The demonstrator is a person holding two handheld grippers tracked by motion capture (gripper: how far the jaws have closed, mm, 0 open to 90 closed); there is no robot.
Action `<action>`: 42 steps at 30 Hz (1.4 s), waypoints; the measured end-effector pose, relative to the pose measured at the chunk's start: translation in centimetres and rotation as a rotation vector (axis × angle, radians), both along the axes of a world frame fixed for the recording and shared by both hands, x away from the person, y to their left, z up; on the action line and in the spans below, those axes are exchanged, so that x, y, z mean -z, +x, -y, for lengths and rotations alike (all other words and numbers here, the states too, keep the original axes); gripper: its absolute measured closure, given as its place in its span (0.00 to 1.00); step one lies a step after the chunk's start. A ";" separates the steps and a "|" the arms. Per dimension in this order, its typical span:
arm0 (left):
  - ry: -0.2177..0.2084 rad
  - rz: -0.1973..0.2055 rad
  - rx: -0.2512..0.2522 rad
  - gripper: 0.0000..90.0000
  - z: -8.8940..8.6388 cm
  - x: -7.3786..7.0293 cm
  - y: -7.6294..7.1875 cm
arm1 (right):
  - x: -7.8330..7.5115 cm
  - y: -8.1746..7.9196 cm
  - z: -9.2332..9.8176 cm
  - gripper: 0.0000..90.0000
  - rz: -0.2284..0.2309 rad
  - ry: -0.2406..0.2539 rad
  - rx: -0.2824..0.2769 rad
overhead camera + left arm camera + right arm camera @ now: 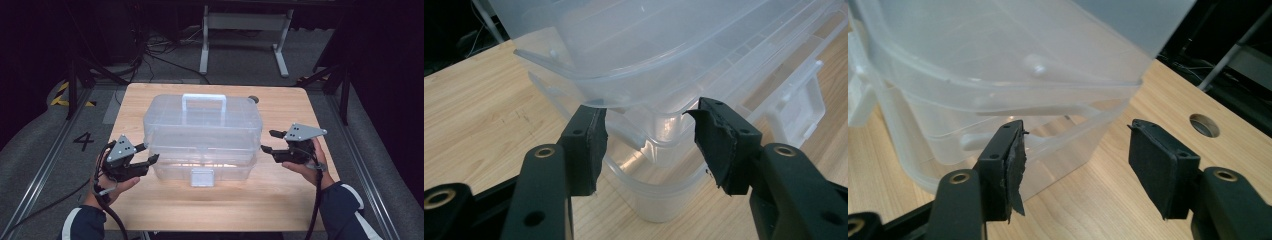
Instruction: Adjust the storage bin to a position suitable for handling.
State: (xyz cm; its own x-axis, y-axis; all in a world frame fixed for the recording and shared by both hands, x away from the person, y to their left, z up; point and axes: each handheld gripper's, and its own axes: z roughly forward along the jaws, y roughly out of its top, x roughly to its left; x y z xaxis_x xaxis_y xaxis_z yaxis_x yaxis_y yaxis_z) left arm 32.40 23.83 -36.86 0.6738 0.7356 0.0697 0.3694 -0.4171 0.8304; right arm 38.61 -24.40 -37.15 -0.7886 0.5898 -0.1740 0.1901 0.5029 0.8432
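clear plastic box sits between both spread-jawed grippers, left and right; floor marking "4".

Clear glossy plastic storage box, matt pale wood-grain table, black matt tool pads

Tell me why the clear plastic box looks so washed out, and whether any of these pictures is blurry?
In the high view the box is lit from above, with a bright glare on the table beneath its front and darkness all around. In the left gripper view the box's walls look milky and soft up close, while the left gripper is sharp. In the right gripper view the right gripper is crisp too.
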 end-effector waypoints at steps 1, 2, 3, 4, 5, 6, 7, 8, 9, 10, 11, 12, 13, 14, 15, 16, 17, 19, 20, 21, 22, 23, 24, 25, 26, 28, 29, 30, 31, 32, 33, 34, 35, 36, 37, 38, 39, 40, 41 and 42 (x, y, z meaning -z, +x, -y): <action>-0.001 -0.001 -0.001 0.52 0.0 0.0 0.0 | 0.1 -0.1 -0.2 0.44 -0.002 0.000 -0.011; -0.001 -0.001 -0.001 0.52 0.0 0.0 0.0 | 0.1 -0.1 -0.2 0.44 -0.002 0.000 -0.011; -0.001 -0.001 0.000 0.52 0.0 0.0 0.0 | 0.3 -0.2 -0.6 0.44 0.003 -0.002 -0.011; 0.001 -0.001 0.001 0.52 0.0 0.0 0.0 | 0.4 -0.2 -0.7 0.43 0.009 -0.003 -0.014; 0.000 -0.001 0.002 0.52 0.0 0.1 0.0 | 0.4 -0.3 -0.8 0.43 0.006 0.002 -0.013; 0.000 -0.001 0.002 0.52 0.0 0.1 0.0 | 0.4 -0.3 -0.8 0.43 0.006 0.002 -0.013; 0.003 -0.002 0.002 0.52 0.0 0.1 0.0 | 0.5 -0.3 -0.9 0.43 0.014 0.006 -0.013; 0.006 0.000 0.001 0.52 0.0 0.1 0.0 | 0.5 -0.4 -1.0 0.44 0.019 0.018 -0.006; 0.010 0.001 -0.002 0.52 0.0 0.2 0.0 | 0.5 -0.5 -1.1 0.44 0.029 0.031 -0.005; 0.013 0.003 -0.003 0.51 0.1 0.3 0.0 | 0.5 -0.5 -1.1 0.44 0.035 0.039 -0.005; 0.012 0.001 -0.003 0.51 0.1 0.3 0.0 | 0.6 -0.5 -1.1 0.43 0.034 0.038 0.001; 0.014 0.002 -0.002 0.50 0.1 0.3 0.0 | 0.6 -0.5 -1.2 0.44 0.038 0.041 0.004; 0.016 0.004 -0.003 0.50 0.1 0.3 0.0 | 0.7 -0.5 -1.1 0.44 0.049 0.045 0.009; 0.014 0.005 -0.004 0.49 0.0 0.3 0.0 | 0.7 -0.6 -1.1 0.44 0.050 0.052 0.012; 0.014 0.007 -0.005 0.48 0.0 0.2 0.0 | 0.7 -0.6 -1.1 0.44 0.057 0.056 0.015; 0.013 0.009 -0.006 0.47 0.0 0.2 0.0 | 0.7 -0.7 -1.1 0.44 0.060 0.057 0.019; 0.011 0.007 -0.009 0.47 -0.1 0.2 -0.1 | 0.6 -0.7 -1.1 0.44 0.074 0.056 0.024; 0.015 0.012 -0.011 0.46 -0.2 0.2 -0.1 | 0.6 -0.8 -1.0 0.45 0.082 0.063 0.029; 0.010 0.005 -0.013 0.46 -0.2 0.2 -0.2 | 0.5 -0.8 -1.0 0.45 0.087 0.071 0.033; 0.016 0.005 -0.016 0.45 -0.3 0.2 -0.3 | 0.5 -0.8 -1.0 0.45 0.090 0.080 0.037; 0.020 0.004 -0.016 0.45 -0.4 0.2 -0.4 | 0.5 -0.8 -0.9 0.45 0.093 0.090 0.038; 0.022 0.003 -0.018 0.45 -0.5 0.2 -0.5 | 0.4 -0.8 -0.9 0.45 0.101 0.094 0.041; 0.022 0.002 -0.020 0.44 -0.7 0.2 -0.6 | 0.4 -0.8 -0.9 0.45 0.104 0.099 0.045; 0.026 0.001 -0.021 0.44 -0.7 0.2 -0.7 | 0.3 -0.8 -0.9 0.45 0.110 0.104 0.049; 0.027 -0.001 -0.025 0.44 -0.9 0.3 -0.8 | 0.2 -0.8 -0.9 0.46 0.112 0.107 0.052; 0.028 -0.001 -0.029 0.43 -1.1 0.3 -1.0 | 0.0 -0.8 -1.0 0.47 0.125 0.120 0.064; 0.034 -0.003 -0.032 0.42 -1.2 0.5 -1.2 | 0.0 -0.8 -1.0 0.47 0.132 0.120 0.066; 0.036 -0.005 -0.038 0.42 -1.3 0.6 -1.3 | -0.1 -0.8 -1.0 0.48 0.135 0.127 0.069; 0.047 -0.006 -0.039 0.42 -1.5 0.7 -1.4 | -0.2 -0.8 -1.0 0.49 0.138 0.132 0.068; 0.061 -0.012 -0.044 0.41 -1.7 0.8 -1.6 | -0.3 -0.8 -1.0 0.50 0.139 0.138 0.068; 0.069 -0.013 -0.049 0.40 -1.8 1.0 -1.8 | -0.4 -0.8 -1.1 0.51 0.144 0.146 0.069; 0.079 -0.015 -0.051 0.40 -2.0 1.1 -1.9 | -0.5 -0.7 -1.1 0.51 0.152 0.150 0.070; 0.082 -0.019 -0.053 0.40 -2.2 1.3 -2.0 | -0.6 -0.8 -1.2 0.52 0.152 0.155 0.073; 0.087 -0.027 -0.056 0.40 -2.4 1.4 -2.2 | -0.6 -0.8 -1.2 0.52 0.155 0.160 0.072; 0.088 -0.030 -0.060 0.39 -2.6 1.6 -2.3 | -0.7 -0.8 -1.3 0.53 0.163 0.156 0.076; 0.098 -0.035 -0.063 0.39 -2.8 1.7 -2.4 | -0.9 -0.9 -1.3 0.53 0.170 0.156 0.080; 0.099 -0.041 -0.062 0.39 -3.0 1.9 -2.5 | -1.0 -0.9 -1.4 0.54 0.174 0.156 0.078; 0.100 -0.047 -0.067 0.39 -3.1 2.1 -2.6 | -1.0 -1.0 -1.4 0.54 0.175 0.155 0.076; 0.114 -0.050 -0.065 0.39 -3.4 2.4 -2.7 | -1.1 -1.0 -1.4 0.55 0.180 0.150 0.080; 0.119 -0.063 -0.070 0.39 -3.6 2.7 -2.8 | -1.3 -1.1 -1.4 0.56 0.194 0.134 0.082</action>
